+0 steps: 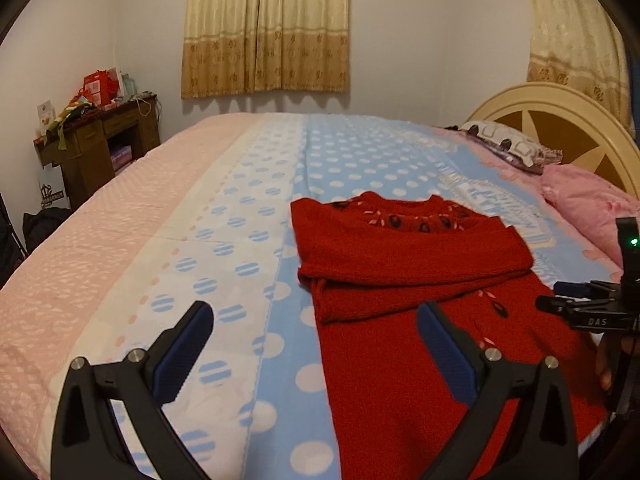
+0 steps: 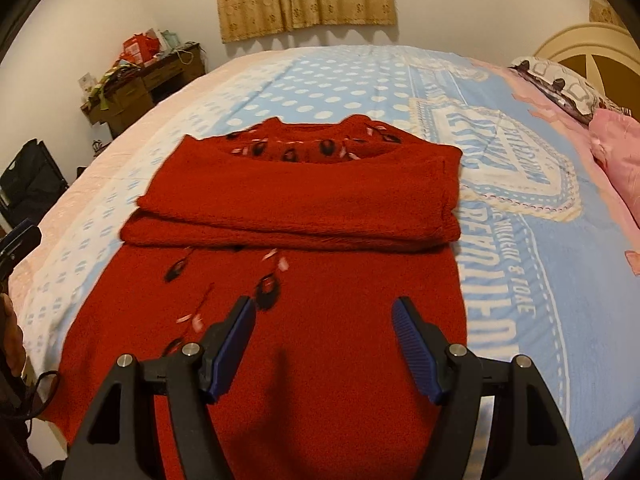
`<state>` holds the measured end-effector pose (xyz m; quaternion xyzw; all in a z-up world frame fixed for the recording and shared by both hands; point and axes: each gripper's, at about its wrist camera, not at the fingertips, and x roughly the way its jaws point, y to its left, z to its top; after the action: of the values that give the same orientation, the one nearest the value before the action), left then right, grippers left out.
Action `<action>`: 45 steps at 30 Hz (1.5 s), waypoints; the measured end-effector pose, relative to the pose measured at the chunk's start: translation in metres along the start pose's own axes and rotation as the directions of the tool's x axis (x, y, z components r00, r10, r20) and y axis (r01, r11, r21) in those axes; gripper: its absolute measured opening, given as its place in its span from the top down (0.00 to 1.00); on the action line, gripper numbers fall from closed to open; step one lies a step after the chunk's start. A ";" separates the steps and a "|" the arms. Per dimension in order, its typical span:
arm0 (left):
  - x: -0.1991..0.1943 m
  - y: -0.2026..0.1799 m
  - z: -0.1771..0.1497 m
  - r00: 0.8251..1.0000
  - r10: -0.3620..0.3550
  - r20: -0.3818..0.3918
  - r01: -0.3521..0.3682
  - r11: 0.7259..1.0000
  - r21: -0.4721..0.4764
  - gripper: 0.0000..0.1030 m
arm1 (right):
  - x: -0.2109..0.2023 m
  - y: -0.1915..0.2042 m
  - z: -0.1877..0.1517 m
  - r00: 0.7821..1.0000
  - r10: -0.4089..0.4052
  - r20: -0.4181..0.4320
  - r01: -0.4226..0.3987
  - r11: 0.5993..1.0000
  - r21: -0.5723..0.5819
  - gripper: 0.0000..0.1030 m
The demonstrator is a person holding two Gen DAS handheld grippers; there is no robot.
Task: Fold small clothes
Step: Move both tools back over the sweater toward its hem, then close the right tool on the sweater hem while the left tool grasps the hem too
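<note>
A red knit sweater (image 1: 404, 264) with black and pink trim lies flat on the bed, its sleeves folded across the chest in a band (image 2: 304, 204). My left gripper (image 1: 316, 320) is open and empty, above the sweater's left edge and the blue dotted blanket. My right gripper (image 2: 324, 312) is open and empty, above the sweater's lower body (image 2: 328, 360). The right gripper also shows at the right edge of the left wrist view (image 1: 592, 304).
The bed has a blue, white and pink dotted blanket (image 1: 224, 208). Pink pillows (image 1: 588, 200) and a cream headboard (image 1: 560, 120) are at the right. A cluttered wooden desk (image 1: 100, 140) stands at the far left by the wall.
</note>
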<state>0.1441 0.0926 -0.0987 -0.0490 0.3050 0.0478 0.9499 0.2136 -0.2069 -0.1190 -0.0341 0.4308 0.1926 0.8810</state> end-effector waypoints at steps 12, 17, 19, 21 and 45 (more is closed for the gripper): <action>-0.044 0.009 -0.049 0.998 0.006 -0.057 -0.004 0.999 0.044 0.00 | -0.030 0.018 -0.048 1.000 0.011 -0.015 -0.011 0.999 -0.041 0.30; -0.048 0.002 -0.077 0.992 -0.020 -0.127 0.028 0.998 0.061 0.00 | -0.044 0.019 -0.067 1.000 0.000 -0.011 0.000 0.999 -0.051 0.30; -0.045 -0.003 -0.083 0.989 -0.018 -0.146 0.028 0.997 0.066 0.00 | -0.050 0.020 -0.073 1.000 -0.002 -0.008 0.001 0.999 -0.050 0.30; -0.045 -0.008 -0.090 0.986 -0.028 -0.162 0.038 0.997 0.060 0.00 | -0.056 0.019 -0.077 1.000 -0.007 -0.005 0.007 0.999 -0.047 0.30; -0.041 -0.023 -0.121 0.914 -0.254 -0.316 0.235 0.967 -0.097 0.36 | -0.111 -0.032 -0.148 0.999 -0.050 0.000 0.049 0.992 0.114 0.30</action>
<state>0.0444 0.0530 -0.1713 -0.1210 0.4477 -0.0713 0.8831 0.0531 -0.3042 -0.1298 0.0059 0.4389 0.1458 0.8866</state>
